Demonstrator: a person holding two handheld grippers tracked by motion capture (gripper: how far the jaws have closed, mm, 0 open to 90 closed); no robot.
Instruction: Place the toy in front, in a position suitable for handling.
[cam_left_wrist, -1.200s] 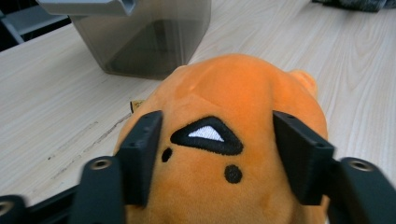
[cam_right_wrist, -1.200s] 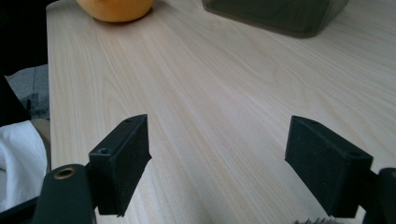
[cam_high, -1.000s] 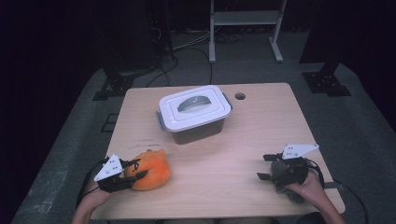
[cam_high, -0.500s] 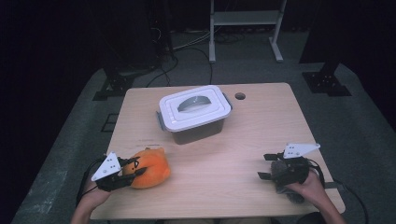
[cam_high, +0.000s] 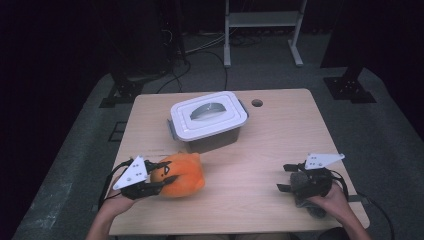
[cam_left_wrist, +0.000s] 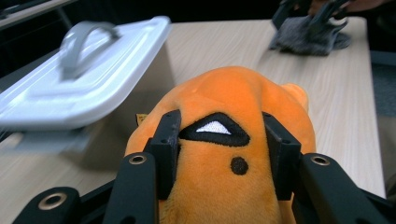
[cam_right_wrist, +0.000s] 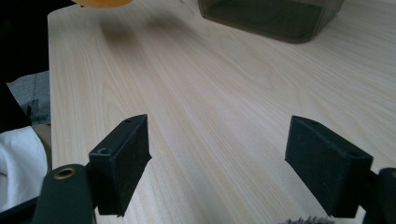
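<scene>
Our left tongs (cam_high: 159, 178) are clenched on the orange plush toy (cam_high: 183, 173), black pads sunk into its fuzzy sides; they have just been closing on it. The rounded toy sits near the tabletop's (cam_high: 280, 130) front left edge, its long axis running toward the lidded box (cam_high: 208, 120), smooth white lid with a grey handle. Our right tongs (cam_high: 286, 178) stand released over pale woodgrain. The grey fuzzy cloth (cam_high: 306, 187) is mostly hidden beneath our right hand.

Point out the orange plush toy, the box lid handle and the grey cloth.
orange plush toy (cam_left_wrist: 233, 102), left gripper view, on its rounded top.
box lid handle (cam_high: 209, 107), high view, on the grey arch's middle.
grey cloth (cam_left_wrist: 308, 39), left gripper view, on its middle.
</scene>
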